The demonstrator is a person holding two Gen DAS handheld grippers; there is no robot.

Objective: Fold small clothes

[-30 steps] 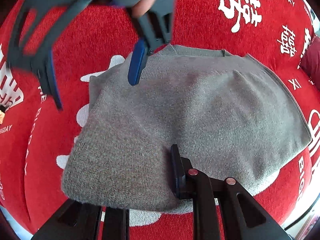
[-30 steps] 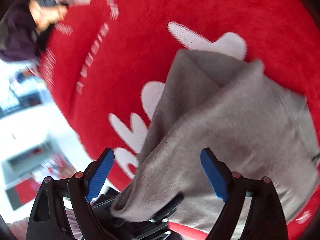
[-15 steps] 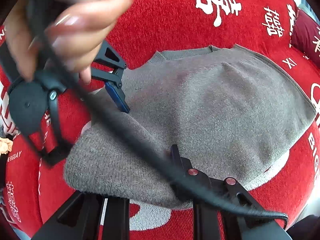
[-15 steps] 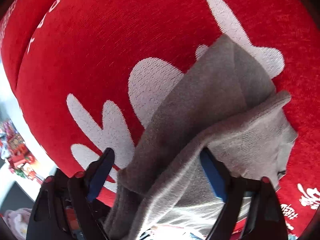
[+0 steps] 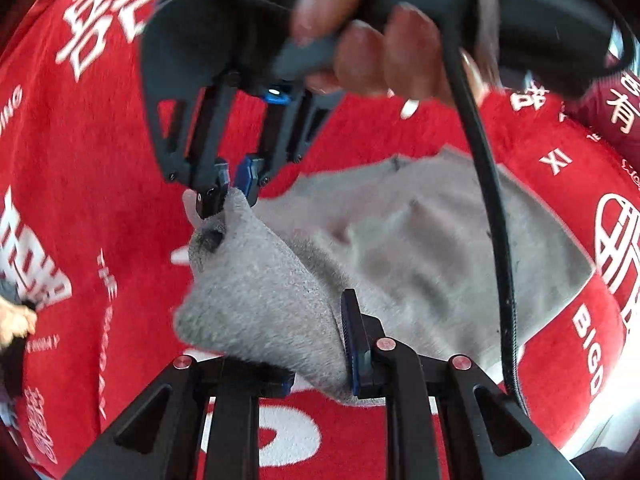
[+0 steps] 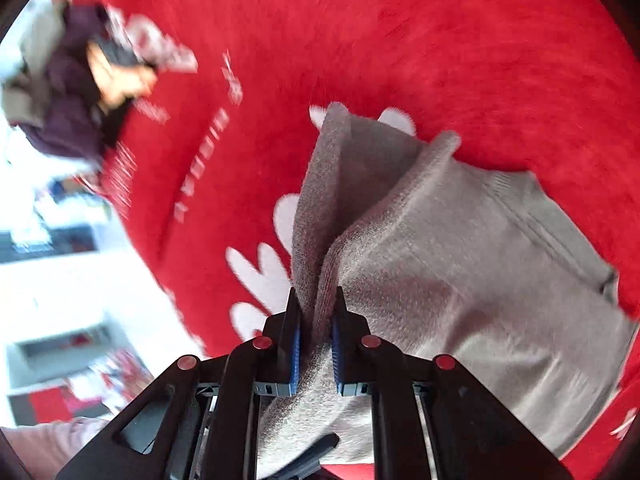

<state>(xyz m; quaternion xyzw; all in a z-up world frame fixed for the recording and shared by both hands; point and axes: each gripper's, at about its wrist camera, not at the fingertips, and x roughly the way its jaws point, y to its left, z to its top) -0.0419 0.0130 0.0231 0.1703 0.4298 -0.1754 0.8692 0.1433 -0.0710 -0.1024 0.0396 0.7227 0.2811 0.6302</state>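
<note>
A small grey knit sweater (image 5: 420,248) lay on a red cloth (image 5: 100,184) printed with white characters and flower shapes. In the left wrist view the sweater filled the centre and spread toward three o'clock, with its near left part lifted off the cloth into a raised fold.

The left gripper (image 5: 320,344) sat at six o'clock in its own view. Its two blue-padded fingers stood apart, with a thick fold of the sweater's edge lying between them; the fabric touched the right pad (image 5: 352,344), but whether the left one pressed on it could not be told.

The right gripper (image 5: 230,184) appeared at ten o'clock in that same view, held by a blurred hand (image 5: 372,56) at twelve o'clock. Its fingers were pinched together on a corner of the sweater, holding it up. A black cable (image 5: 492,216) ran down from one o'clock toward five o'clock across the garment.

In the right wrist view, the right gripper (image 6: 314,344) at six o'clock clamped a bunched ridge of the sweater (image 6: 460,264), which extended toward four o'clock. The red cloth (image 6: 440,48) filled the upper frame.
</note>
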